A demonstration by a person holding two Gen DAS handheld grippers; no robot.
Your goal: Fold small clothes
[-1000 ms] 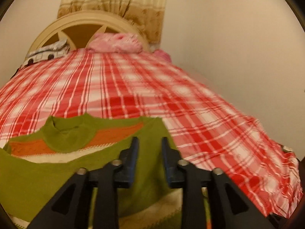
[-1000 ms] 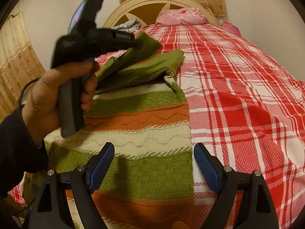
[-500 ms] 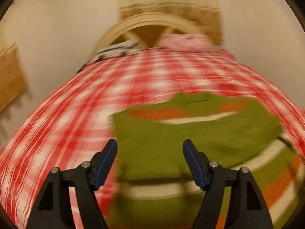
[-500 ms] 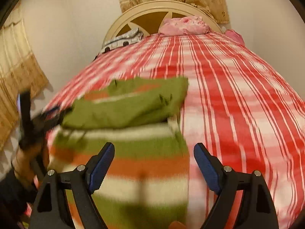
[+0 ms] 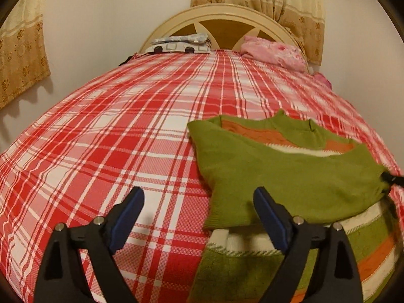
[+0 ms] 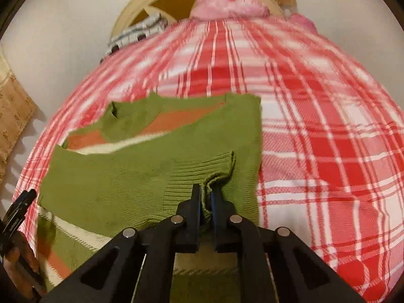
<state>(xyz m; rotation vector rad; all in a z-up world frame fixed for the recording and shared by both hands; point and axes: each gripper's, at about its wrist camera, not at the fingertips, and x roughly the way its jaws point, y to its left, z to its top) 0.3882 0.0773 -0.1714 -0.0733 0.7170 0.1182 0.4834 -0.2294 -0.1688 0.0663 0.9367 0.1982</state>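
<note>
A green knit sweater (image 5: 290, 176) with orange and cream stripes lies on the red plaid bedspread (image 5: 113, 139), one sleeve folded across its chest. My left gripper (image 5: 199, 197) hovers at the sweater's left edge, jaws opening. Between them show the bedspread and a corner of the folded sleeve, which the pads do not touch. In the right wrist view, my right gripper (image 6: 205, 194) is shut on the ribbed sleeve cuff (image 6: 214, 176) of the sweater (image 6: 141, 176). The cuff bunches up between its fingers. At the far left, a hand (image 6: 15, 265) holds the left gripper's body.
A cream headboard (image 5: 222, 17) stands at the far end of the bed. A pink pillow (image 5: 272, 50) and a patterned pillow (image 5: 181, 44) lie against it. Beige curtains (image 5: 20, 50) hang on the left wall. Bare bedspread stretches left of and beyond the sweater.
My left gripper let go of the sleeve, opened wide and swung left to the sweater's edge. My right gripper moved forward over the sweater and shut on the sleeve cuff.
</note>
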